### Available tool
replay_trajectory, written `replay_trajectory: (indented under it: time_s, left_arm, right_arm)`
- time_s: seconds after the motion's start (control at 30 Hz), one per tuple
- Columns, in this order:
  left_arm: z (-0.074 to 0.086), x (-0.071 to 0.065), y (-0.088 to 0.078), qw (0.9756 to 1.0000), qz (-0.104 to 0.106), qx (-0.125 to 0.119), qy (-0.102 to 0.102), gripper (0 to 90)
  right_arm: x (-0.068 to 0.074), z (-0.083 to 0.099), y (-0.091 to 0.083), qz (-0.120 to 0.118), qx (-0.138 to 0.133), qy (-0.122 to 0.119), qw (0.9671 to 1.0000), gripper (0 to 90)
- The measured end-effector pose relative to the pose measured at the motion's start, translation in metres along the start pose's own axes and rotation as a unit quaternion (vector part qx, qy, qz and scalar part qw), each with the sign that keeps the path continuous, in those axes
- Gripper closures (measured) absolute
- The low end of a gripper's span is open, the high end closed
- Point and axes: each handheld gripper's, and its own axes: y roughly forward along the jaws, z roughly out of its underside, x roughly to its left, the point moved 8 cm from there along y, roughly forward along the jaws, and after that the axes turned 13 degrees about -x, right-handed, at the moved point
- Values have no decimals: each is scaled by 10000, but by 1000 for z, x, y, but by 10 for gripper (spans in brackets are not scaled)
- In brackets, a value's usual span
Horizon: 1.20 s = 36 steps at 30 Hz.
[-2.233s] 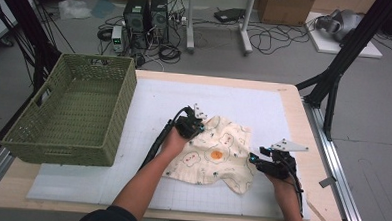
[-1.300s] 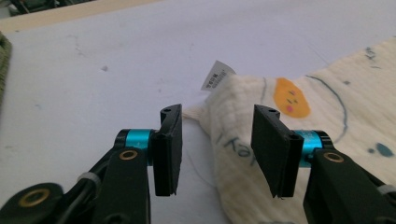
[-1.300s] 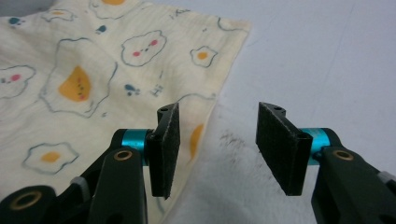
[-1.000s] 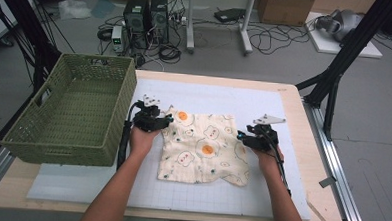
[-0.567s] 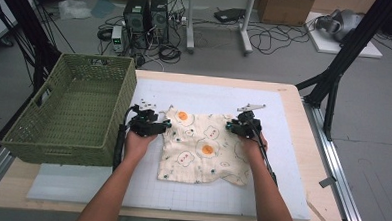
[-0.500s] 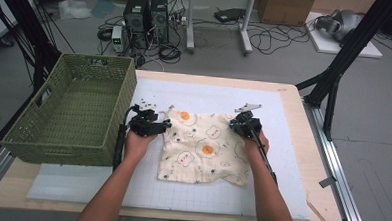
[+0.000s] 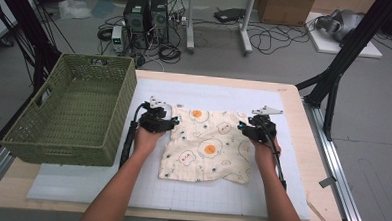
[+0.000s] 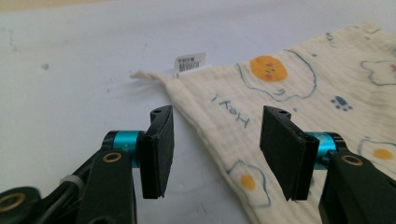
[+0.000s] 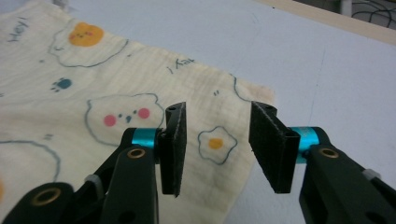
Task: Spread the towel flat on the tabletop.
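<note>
A cream cloth (image 7: pixel 207 146) printed with fried eggs lies spread flat on the white mat. My left gripper (image 7: pixel 171 123) stands open at its far left corner. In the left gripper view the jaws of the left gripper (image 8: pixel 219 116) straddle the cloth (image 8: pixel 289 84) edge just short of a small white tag (image 8: pixel 190 61), without pinching it. My right gripper (image 7: pixel 241 128) is at the far right corner. Its jaws have just been opening. In the right gripper view the right gripper (image 9: pixel 218 112) hovers open over the cloth (image 9: pixel 116 84) corner, gripping nothing.
A green woven basket (image 7: pixel 73 115) stands on the table's left, close to my left hand. The white mat (image 7: pixel 280 194) covers most of the wooden table (image 7: pixel 324 216). A black stand leg (image 7: pixel 335 81) rises at the far right. Computers and cables lie on the floor beyond.
The cloth, rumpled at first, now lies flat. My left gripper moved left to the far left corner. My right gripper moved up to the far right corner and shifted slightly right.
</note>
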Motion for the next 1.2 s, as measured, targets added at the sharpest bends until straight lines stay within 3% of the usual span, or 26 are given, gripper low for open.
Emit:
replay_trajectory:
  time_s: [0.1, 0.2, 0.23, 0.3, 0.33, 0.37, 0.4, 0.53, 0.6, 0.63, 0.67, 0.7, 0.77, 0.87, 0.93, 1.0, 1.03, 1.1, 1.13, 1.2]
  left_arm:
    - [9, -4, 11, 9996, 22, 259, 129, 444]
    - [16, -7, 19, 9981, -9, 533, 300, 465]
    - [15, -10, 20, 9978, 25, 526, 398, 485]
    - [14, -17, 20, 9955, 243, 569, 722, 712]
    - [14, -19, 21, 9934, 191, 608, 950, 856]
    - [13, -17, 22, 9932, 107, 628, 975, 856]
    - [11, -10, 22, 9930, -115, 614, 1003, 859]
    - [5, 26, 17, 9923, -815, 459, 809, 860]
    - [3, 40, 13, 9944, -919, 282, 444, 854]
    - [1, 43, 12, 9952, -930, 180, 234, 786]
    - [0, 46, 11, 9955, -936, 129, 16, 626]
    - [-1, 48, 9, 9960, -877, 101, -161, 514]
    - [-2, 47, 5, 9969, -717, 101, -317, 468]
    - [-5, 40, 0, 9981, -496, 107, -335, 448]
    - [-5, 34, -5, 9986, -367, 75, -381, 452]
    - [-2, 27, -9, 9989, -258, 115, -374, 451]
    - [0, 23, -11, 9991, -221, 144, -345, 452]
    - [3, 19, -16, 9994, -161, 155, -262, 452]
    - [6, 17, -19, 9995, -146, 156, -220, 452]
    - [13, 16, -23, 9995, -96, 248, -170, 452]
  right_arm:
    - [2, -4, -18, -41, -319, -71, 9995, 533]
    - [3, 3, -33, -107, -317, -120, 9994, 507]
    - [4, 6, -39, -128, -323, -93, 9994, 506]
    - [5, 13, -47, -170, -298, -38, 9994, 501]
    - [5, 17, -51, -168, -289, -26, 9994, 500]
    - [6, 20, -54, -179, -273, -10, 9995, 500]
    - [7, 24, -56, -196, -254, 8, 9995, 500]
    - [13, 39, -65, -260, -127, -12, 9996, 502]
    - [17, 43, -68, -328, -136, 78, 9993, 506]
    - [20, 44, -68, -373, -137, 133, 9991, 507]
    - [22, 45, -67, -411, -118, 161, 9990, 507]
    - [25, 46, -65, -455, -80, 124, 9989, 507]
    - [31, 48, -57, -506, 25, 84, 9987, 507]
    - [36, 54, -43, -460, 259, 43, 9986, 543]
    - [36, 54, -37, -531, 222, 243, 9980, 657]
    - [37, 53, -35, -665, 268, 133, 9973, 846]
    - [36, 52, -35, -634, 299, 18, 9975, 892]
    - [34, 53, -37, -452, 406, -167, 9980, 899]
    - [29, 55, -39, -215, 481, -288, 9982, 899]
    - [20, 57, -45, -51, 517, -197, 9985, 898]
